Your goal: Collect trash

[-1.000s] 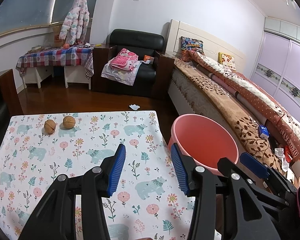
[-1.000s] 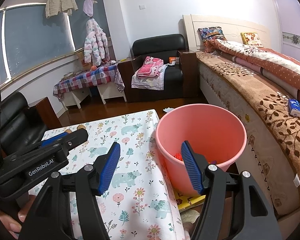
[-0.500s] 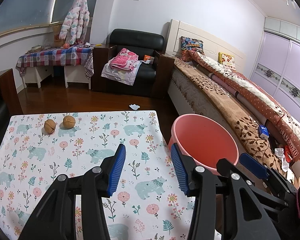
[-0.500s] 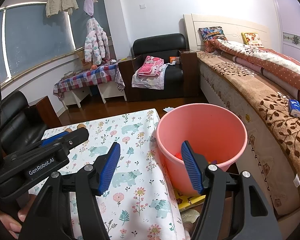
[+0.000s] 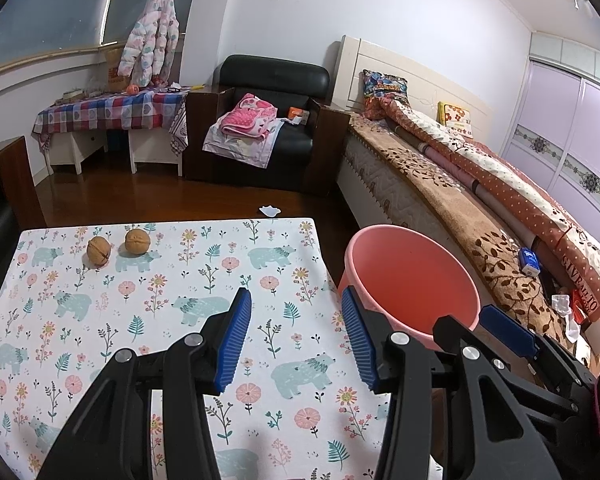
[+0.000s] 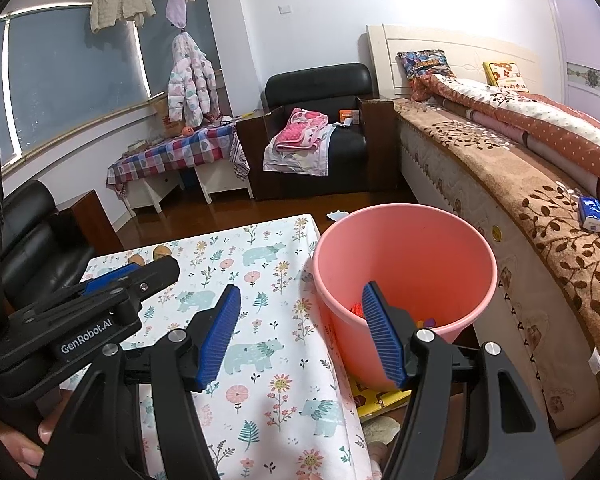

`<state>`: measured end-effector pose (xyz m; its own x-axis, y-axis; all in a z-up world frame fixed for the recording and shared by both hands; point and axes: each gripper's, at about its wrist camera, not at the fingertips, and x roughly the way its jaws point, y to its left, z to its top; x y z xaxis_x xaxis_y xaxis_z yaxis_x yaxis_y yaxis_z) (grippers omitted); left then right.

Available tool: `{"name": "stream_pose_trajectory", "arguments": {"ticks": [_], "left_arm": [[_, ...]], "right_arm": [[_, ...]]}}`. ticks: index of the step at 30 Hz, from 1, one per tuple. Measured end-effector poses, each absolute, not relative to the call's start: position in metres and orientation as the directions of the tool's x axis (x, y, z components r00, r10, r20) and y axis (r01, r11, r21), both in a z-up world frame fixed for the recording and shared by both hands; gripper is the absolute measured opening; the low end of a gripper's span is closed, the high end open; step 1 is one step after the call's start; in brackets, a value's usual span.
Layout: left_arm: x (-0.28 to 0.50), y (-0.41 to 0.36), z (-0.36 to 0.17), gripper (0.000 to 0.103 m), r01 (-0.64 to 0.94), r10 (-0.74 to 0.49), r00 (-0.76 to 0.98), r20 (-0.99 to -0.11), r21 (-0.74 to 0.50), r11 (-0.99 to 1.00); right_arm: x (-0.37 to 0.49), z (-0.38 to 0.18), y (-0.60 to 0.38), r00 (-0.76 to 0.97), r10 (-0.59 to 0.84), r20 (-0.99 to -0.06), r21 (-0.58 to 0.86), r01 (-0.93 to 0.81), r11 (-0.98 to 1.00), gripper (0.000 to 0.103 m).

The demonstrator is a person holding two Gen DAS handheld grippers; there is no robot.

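Two walnuts (image 5: 98, 251) (image 5: 137, 241) lie near the far left of the table with the floral bear cloth (image 5: 148, 304). A pink bucket (image 5: 412, 280) stands on the floor beside the table's right edge; the right wrist view shows the bucket (image 6: 404, 252) with a few small colourful bits at its bottom. My left gripper (image 5: 296, 336) is open and empty above the near part of the table. My right gripper (image 6: 300, 332) is open and empty, between the table edge and the bucket's rim. The walnuts are mostly hidden behind the left gripper in the right wrist view.
A bed (image 5: 480, 200) with blankets runs along the right, close to the bucket. A black armchair (image 5: 268, 120) with clothes and a checked side table (image 5: 112, 112) stand at the back. A white scrap (image 5: 269, 211) lies on the floor past the table.
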<state>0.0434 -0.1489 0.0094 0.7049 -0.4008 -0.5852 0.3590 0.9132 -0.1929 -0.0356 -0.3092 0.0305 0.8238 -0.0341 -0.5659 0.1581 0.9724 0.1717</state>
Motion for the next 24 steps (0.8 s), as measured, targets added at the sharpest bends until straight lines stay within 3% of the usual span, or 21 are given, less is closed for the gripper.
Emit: {"name": "stream_pose_trajectory", "arguments": {"ticks": [24], "left_arm": [[0.0466,-0.1527,-0.0007,0.047,0.366,-0.394,0.698,-0.598,-0.175,0.914]], "right_arm": [[-0.0314,0.0200,-0.3157,0.811,-0.037,-0.583,0.186,0.177,0.966,0.064]]}}
